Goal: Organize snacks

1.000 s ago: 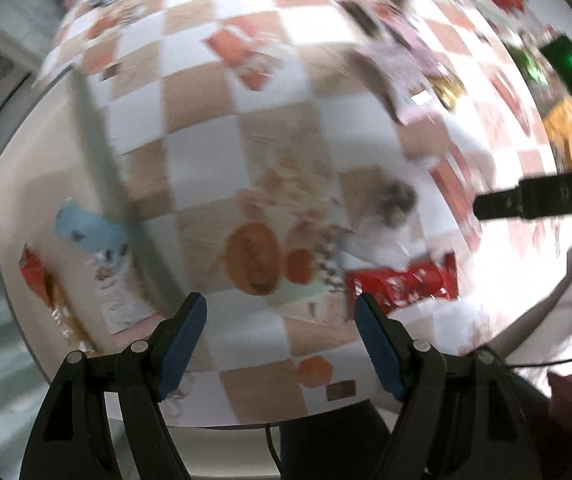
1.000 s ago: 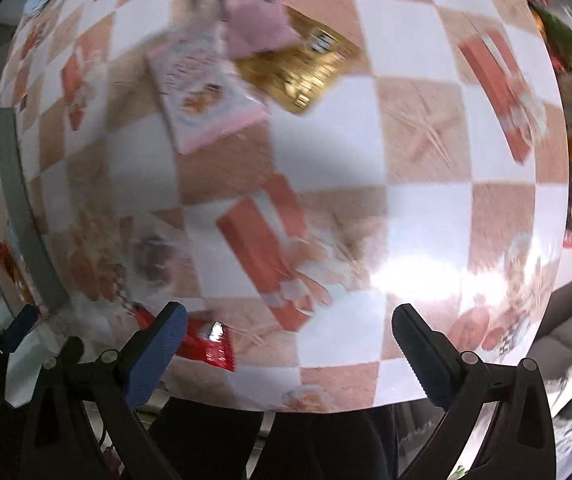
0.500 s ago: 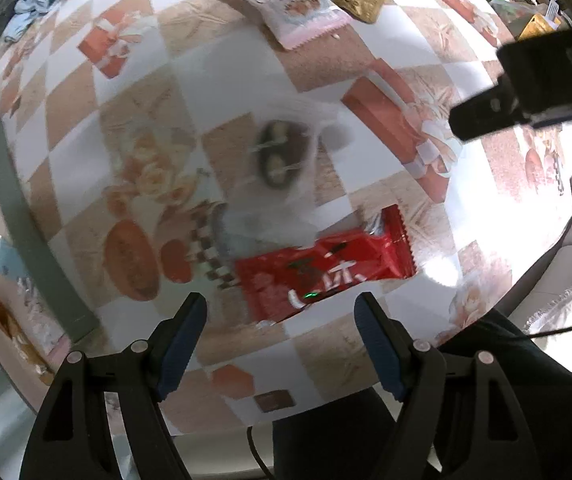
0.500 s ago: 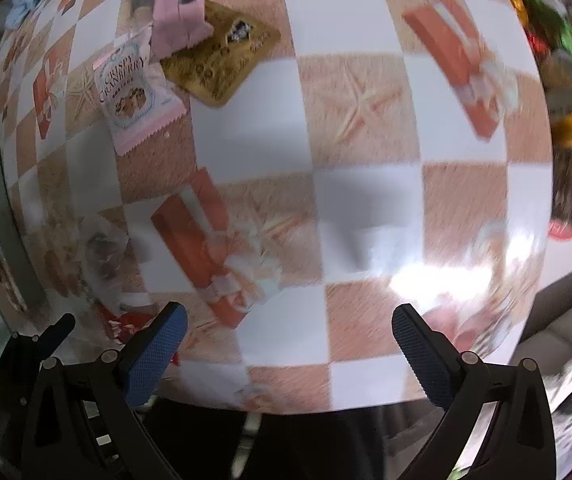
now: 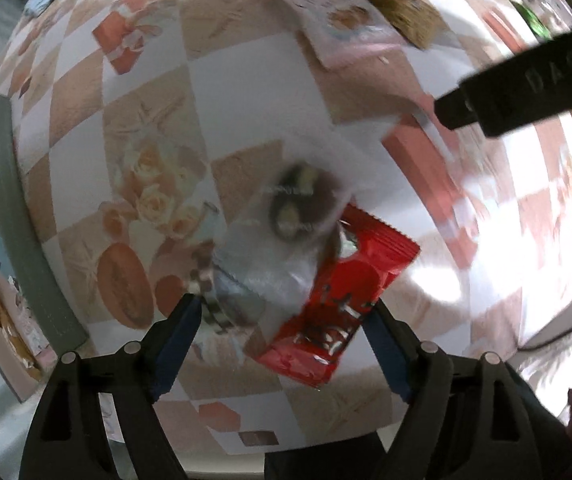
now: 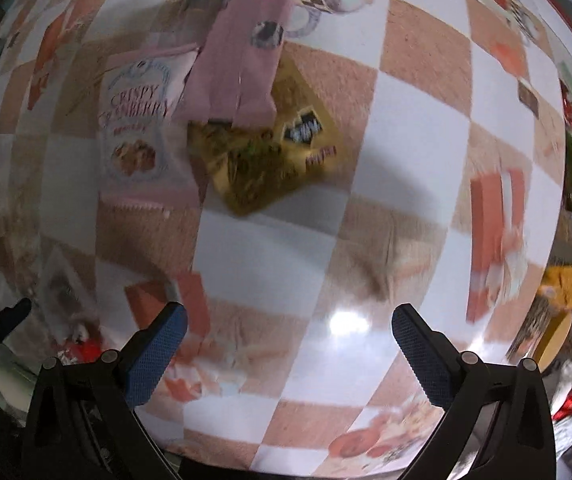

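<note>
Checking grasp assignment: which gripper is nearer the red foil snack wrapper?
Left. The left gripper is open with the red foil snack wrapper lying between its fingers. The right gripper is open over bare checkered tablecloth, the wrapper off to its left.

Both wrist cams look steeply down at the checkered tablecloth (image 5: 246, 92) from close up. Left one sits nearest, over the red wrapper (image 5: 337, 300). Shared: the pink cranberry pack (image 6: 138, 128), 1 o'clock left, 10 o'clock right
</note>
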